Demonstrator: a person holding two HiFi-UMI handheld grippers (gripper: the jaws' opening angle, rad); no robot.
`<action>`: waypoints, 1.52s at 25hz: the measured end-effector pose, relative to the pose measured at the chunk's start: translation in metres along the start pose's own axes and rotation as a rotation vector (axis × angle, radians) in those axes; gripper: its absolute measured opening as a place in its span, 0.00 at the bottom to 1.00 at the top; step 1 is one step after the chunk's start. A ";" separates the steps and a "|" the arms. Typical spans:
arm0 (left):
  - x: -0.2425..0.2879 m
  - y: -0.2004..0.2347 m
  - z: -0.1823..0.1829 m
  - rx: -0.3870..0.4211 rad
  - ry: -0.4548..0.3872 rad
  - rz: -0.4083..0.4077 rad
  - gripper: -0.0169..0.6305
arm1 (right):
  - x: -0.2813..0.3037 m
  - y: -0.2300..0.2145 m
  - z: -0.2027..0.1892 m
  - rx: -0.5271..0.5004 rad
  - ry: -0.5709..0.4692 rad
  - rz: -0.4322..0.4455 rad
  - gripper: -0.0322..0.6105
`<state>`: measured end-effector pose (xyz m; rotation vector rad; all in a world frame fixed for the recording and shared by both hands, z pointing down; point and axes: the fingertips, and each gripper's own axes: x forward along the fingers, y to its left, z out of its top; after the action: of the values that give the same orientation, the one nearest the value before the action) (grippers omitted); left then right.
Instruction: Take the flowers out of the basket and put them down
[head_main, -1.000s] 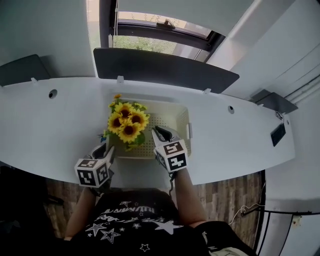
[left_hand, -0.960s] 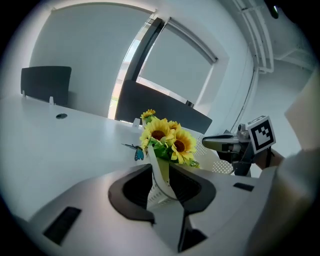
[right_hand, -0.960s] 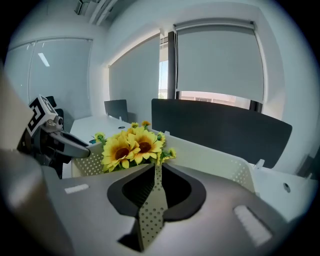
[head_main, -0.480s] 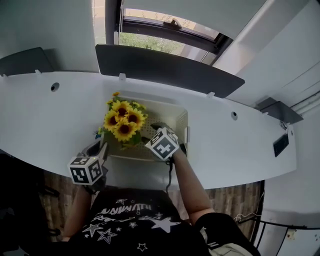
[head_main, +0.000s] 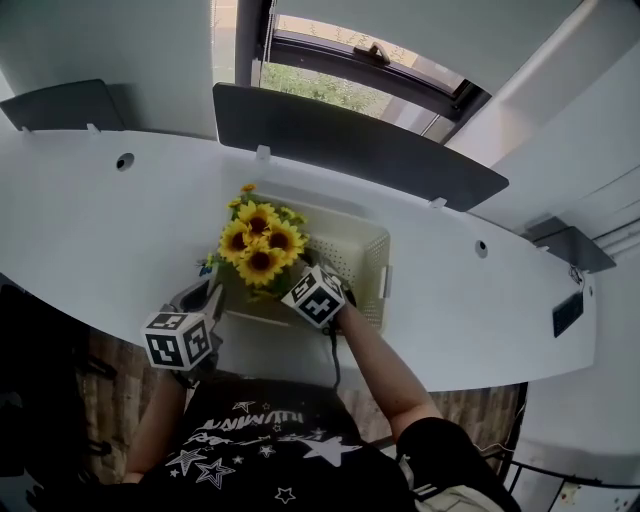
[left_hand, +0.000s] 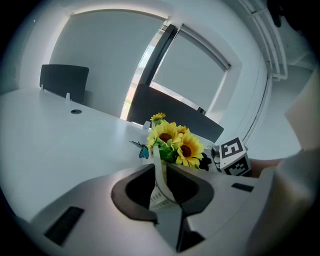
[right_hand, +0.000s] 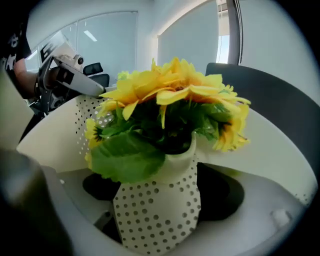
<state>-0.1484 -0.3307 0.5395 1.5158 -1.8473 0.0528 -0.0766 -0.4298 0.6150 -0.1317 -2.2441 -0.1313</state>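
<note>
While the sunflowers stood upright in their white dotted pot, the pot was inside the basket, at its left end as the head view gave it, with the blooms well above the rim. A small blue butterfly sat on the left side of the bunch. Right gripper reached down into the basket from the near edge. Its jaws had just been opening and stood wide, one to each side of the pot, with a dark gap showing at either pad and no squeeze seen. Left gripper was at the basket's near-left corner. Its jaws had just been closing and were narrow, pinched on the thin perforated wall of the basket, which ran up between them in the left gripper view. The right gripper's marker cube appeared just right of the blooms in that view. Basket rested on the white curved desk, close to its near edge. Behind the desk: dark panel, then a window with green outside. Person's bare forearm ran back from the right gripper
</note>
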 end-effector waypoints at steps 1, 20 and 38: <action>0.000 0.000 0.000 -0.003 0.000 0.001 0.14 | 0.003 0.002 0.001 -0.006 -0.009 0.007 0.73; -0.001 0.001 -0.001 -0.014 0.009 0.023 0.13 | 0.035 -0.007 0.022 0.106 -0.165 -0.015 0.85; -0.003 0.001 -0.003 -0.029 0.014 0.026 0.12 | 0.052 -0.015 0.041 0.075 -0.186 -0.053 0.85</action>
<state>-0.1478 -0.3266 0.5404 1.4684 -1.8489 0.0485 -0.1423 -0.4368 0.6290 -0.0450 -2.4360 -0.0657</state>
